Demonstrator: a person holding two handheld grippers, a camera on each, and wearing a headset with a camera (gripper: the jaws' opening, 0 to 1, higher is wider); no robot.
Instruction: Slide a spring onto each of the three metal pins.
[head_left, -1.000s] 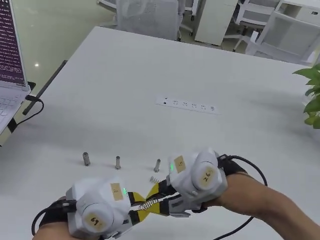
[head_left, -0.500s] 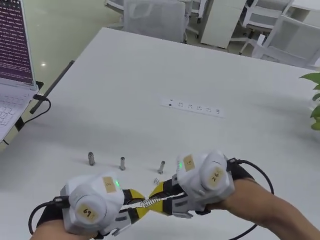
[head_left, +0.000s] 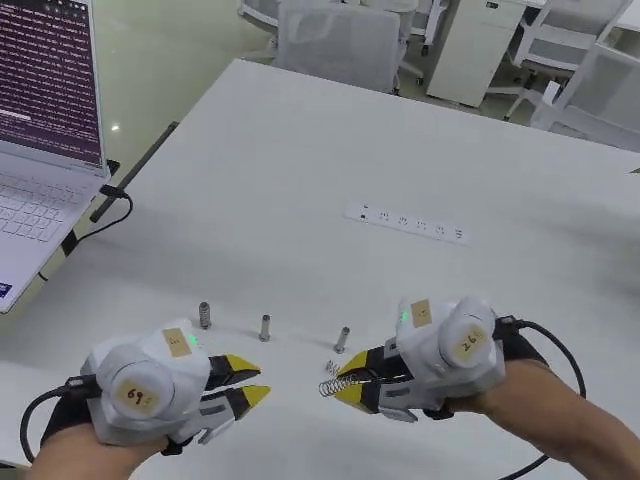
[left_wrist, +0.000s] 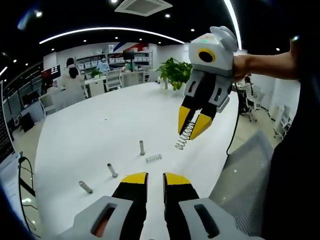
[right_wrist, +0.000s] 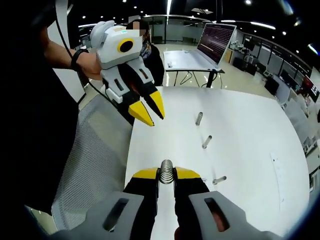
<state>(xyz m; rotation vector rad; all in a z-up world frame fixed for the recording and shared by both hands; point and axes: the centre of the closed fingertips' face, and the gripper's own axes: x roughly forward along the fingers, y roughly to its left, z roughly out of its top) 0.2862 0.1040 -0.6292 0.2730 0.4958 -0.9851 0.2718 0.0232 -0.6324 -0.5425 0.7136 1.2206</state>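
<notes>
Separated since half a second ago: left gripper has let go and backed off to the lower left, jaws parted, empty. Spring is now pinched by the right gripper alone, low centre of the head view, just under a loose spring lying on the table. Pins stand in a row just above; the leftmost pin looks already sleeved, hard to confirm. Step: spring in grip, ready to carry to a bare pin. Next: line the coil's bore over the pin tip and lower it straight.
</notes>
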